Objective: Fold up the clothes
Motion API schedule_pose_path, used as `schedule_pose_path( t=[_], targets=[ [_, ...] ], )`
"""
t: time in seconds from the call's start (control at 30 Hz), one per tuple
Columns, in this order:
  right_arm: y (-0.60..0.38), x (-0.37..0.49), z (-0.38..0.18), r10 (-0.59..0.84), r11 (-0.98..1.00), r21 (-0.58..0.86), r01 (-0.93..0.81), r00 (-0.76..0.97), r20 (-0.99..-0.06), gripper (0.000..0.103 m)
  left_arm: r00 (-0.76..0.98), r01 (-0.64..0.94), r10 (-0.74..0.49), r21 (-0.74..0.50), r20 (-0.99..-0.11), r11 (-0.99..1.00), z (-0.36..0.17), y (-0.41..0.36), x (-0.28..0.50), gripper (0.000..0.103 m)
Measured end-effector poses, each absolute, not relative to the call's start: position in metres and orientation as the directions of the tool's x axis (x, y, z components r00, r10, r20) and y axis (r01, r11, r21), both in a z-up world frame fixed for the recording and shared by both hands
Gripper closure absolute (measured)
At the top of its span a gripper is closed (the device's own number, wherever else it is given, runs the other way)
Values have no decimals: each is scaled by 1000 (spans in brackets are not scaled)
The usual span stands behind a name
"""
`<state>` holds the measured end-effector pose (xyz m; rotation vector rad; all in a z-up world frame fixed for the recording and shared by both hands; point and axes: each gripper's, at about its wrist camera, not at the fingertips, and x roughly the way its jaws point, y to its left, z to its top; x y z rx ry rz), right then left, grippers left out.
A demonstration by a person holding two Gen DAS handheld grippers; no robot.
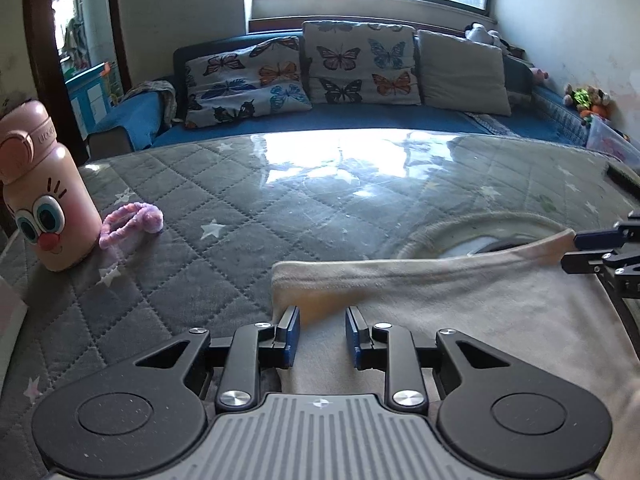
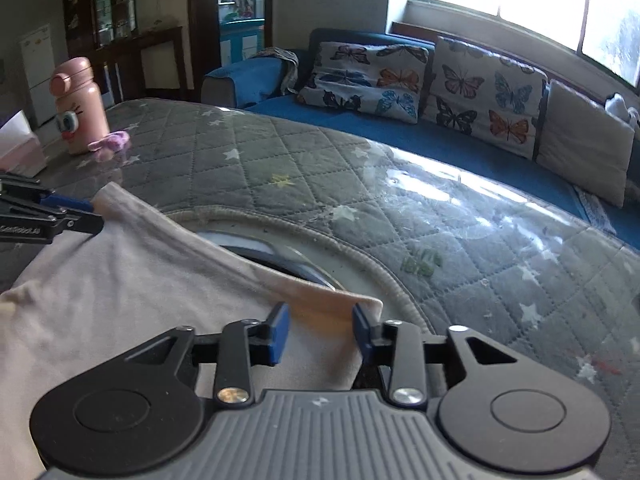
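On the bench (image 1: 224,184), under its quilted grey star-patterned cover and clear sheet, a pale beige garment (image 1: 460,320) lies spread, its far edge turned over in a straight hemmed line. Each end of that edge sits between the jaws of a hand-held gripper. The left hand-held gripper (image 1: 322,332) has its blue pads spread, with the left corner of the cloth lying between them but not pinched. The right hand-held gripper (image 2: 320,330) is likewise spread around the right corner.

My reading is that one fold is in hand, but the scene fits two stages: the jaws about to close on the corners to carry the edge, or just released after laying the edge down. Which it is, the views do not settle. Either way, any further fold needs both corners taken evenly so the hem stays straight.

Beyond the edge a ribbed beige band (image 2: 304,232) curves around something dark and glossy (image 2: 276,258); whether it is the garment's neckline or a separate thing is hard to make out. The near part of the garment is cut off by the gripper bodies. A pink bottle (image 1: 38,192) and a purple fuzzy thing (image 1: 132,222) stand well apart to the left.
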<state>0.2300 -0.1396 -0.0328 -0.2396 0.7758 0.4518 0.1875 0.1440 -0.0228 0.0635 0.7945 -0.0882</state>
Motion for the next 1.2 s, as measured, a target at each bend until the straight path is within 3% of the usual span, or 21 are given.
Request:
schedule_pose_path(
  t=[0.1, 0.17, 0.43, 0.93, 1.2],
  targets=[
    [-140, 211, -25, 314, 865, -50, -500, 615, -723, 62, 700, 128, -62, 39, -711, 991, -17, 139, 170, 72],
    [-140, 193, -20, 327, 851, -53, -523, 605, -726, 61, 707, 145, -63, 58, -705, 988, -12, 135, 156, 65],
    [-136, 111, -5, 380, 762, -84, -642, 549, -744, 48, 715, 213, -88, 97, -694, 972, 3, 117, 90, 52],
    [-135, 1, -25, 350, 670, -179, -721, 519, -780, 47, 709, 376, -217, 98, -671, 921, -6, 53, 8, 49],
    [-184, -12, -3, 374, 790, -81, -607, 583, -721, 43, 687, 435, -265, 91, -677, 896, -18, 19, 4, 49]
  ],
)
